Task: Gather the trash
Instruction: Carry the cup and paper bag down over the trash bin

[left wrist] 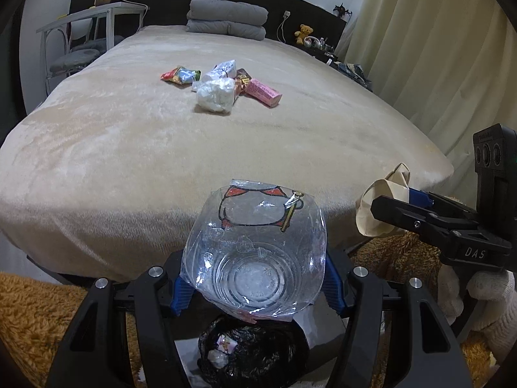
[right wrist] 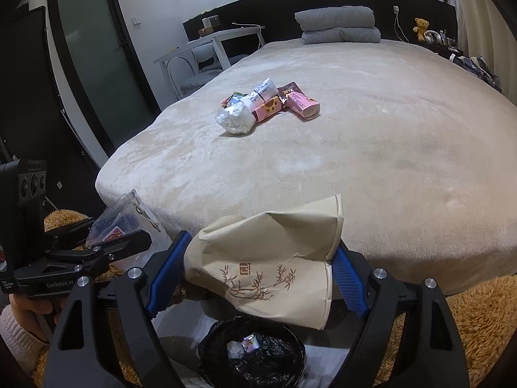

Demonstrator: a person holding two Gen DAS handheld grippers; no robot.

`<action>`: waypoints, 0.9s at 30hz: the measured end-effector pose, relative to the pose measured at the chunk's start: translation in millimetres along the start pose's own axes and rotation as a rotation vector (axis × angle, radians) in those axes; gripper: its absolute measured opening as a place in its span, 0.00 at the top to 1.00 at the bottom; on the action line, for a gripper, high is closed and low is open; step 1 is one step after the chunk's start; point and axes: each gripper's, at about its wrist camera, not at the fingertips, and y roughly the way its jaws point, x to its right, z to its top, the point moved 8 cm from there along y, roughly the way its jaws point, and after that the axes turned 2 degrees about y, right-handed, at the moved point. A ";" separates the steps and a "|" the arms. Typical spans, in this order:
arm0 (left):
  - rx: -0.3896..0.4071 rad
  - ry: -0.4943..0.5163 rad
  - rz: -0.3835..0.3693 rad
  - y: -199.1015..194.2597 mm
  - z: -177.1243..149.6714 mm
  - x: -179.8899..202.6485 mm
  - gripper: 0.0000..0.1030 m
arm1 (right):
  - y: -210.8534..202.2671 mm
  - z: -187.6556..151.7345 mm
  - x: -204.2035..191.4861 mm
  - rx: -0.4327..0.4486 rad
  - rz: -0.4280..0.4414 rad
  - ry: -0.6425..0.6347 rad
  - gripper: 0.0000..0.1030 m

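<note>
My left gripper (left wrist: 255, 286) is shut on a clear plastic cup (left wrist: 255, 252) with a red cartoon print, held above a bin lined with a black bag (left wrist: 255, 355). My right gripper (right wrist: 258, 278) is shut on a crushed beige paper cup (right wrist: 268, 258), above the same bin (right wrist: 252, 355). The bin holds a few small scraps. Each gripper shows in the other's view: the right gripper (left wrist: 384, 207) and the left gripper (right wrist: 129, 226). More trash lies in a pile on the bed (left wrist: 223, 84), (right wrist: 265, 103): wrappers, a crumpled white bag, pink boxes.
The beige bed (left wrist: 129, 148) fills the view ahead, folded grey bedding (left wrist: 226, 19) at its head. A white desk and chair (left wrist: 84, 32) stand left, curtains (left wrist: 436, 48) right. An orange shaggy rug (right wrist: 478, 317) lies under the bin.
</note>
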 end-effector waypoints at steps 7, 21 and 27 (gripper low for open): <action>-0.086 -0.022 -0.010 11.6 -19.8 1.0 0.39 | 12.6 -18.6 4.2 -0.087 -0.002 0.014 0.20; -0.459 -0.107 -0.033 68.5 -86.6 -7.1 0.39 | 69.9 -92.2 28.2 -0.479 0.076 0.310 0.20; -0.630 -0.125 -0.048 91.5 -117.4 -1.4 0.39 | 85.6 -124.9 36.4 -0.629 0.076 0.437 0.20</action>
